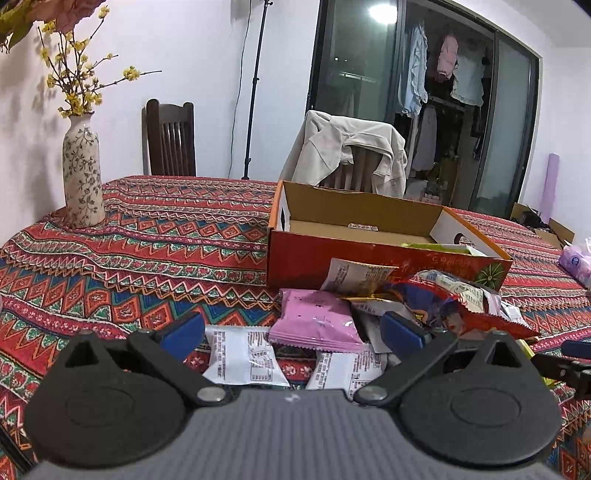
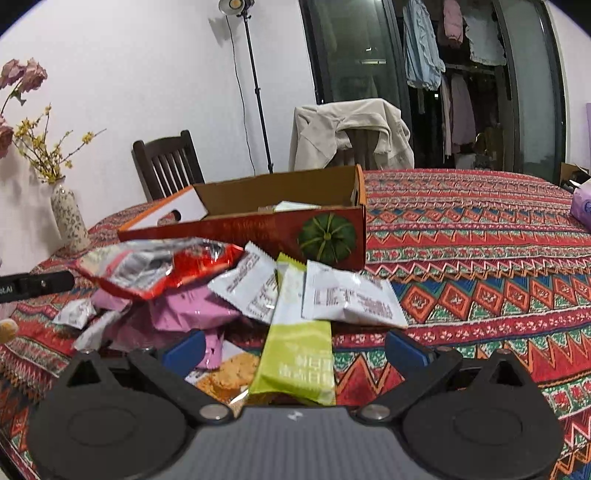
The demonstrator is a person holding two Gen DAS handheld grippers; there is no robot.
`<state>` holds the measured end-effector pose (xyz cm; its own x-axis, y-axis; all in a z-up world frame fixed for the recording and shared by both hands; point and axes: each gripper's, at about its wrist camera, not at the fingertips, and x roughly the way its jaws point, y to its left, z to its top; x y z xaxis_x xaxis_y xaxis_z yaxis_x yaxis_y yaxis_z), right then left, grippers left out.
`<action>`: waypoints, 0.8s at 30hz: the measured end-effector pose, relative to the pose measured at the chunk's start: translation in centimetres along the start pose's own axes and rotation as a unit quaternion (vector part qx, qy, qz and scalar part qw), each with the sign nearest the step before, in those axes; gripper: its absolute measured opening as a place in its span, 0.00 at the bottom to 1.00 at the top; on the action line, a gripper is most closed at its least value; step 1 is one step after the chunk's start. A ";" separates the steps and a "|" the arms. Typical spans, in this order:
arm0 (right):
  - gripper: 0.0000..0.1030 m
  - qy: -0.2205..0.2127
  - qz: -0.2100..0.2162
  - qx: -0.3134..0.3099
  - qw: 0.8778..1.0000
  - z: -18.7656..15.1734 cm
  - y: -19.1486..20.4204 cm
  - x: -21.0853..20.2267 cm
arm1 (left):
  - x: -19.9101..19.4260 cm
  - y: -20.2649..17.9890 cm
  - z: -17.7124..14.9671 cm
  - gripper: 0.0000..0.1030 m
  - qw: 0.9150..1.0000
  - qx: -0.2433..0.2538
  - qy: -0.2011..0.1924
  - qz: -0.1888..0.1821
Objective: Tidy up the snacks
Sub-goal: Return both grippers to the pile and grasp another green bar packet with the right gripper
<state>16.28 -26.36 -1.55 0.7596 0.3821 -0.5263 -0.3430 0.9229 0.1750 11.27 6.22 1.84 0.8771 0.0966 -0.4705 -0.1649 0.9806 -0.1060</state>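
Cardboard box (image 1: pixel 369 225) holds perhaps two packets; most snacks (image 2: pixel 236 288) lie heaped on the bench. Left claw (image 1: pixel 293 334) and right claw (image 2: pixel 295 349) both gape wide, empty.

Even, bright indoor light; a lamp (image 2: pixel 236 4) glares overhead. The vase (image 1: pixel 82 170) casts soft wall shadows. Fisheye bends and darkens corners.

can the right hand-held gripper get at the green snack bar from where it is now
Probably yes. The right hand-held gripper is open, and the green snack bar lies straight ahead between its fingers, on top of the other packets, with nothing covering its near end.
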 end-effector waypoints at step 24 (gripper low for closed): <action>0.39 0.047 -0.002 0.017 0.999 1.2 -0.8 5.3 | 1.6 1.2 -0.9 1.00 1.000 -0.025 0.014 -0.012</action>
<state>21.25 -25.07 -3.46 0.7053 0.3735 -0.6026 -0.3199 0.9262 0.1997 12.04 7.44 0.18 0.8684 0.0685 -0.4912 -0.1679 0.9725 -0.1612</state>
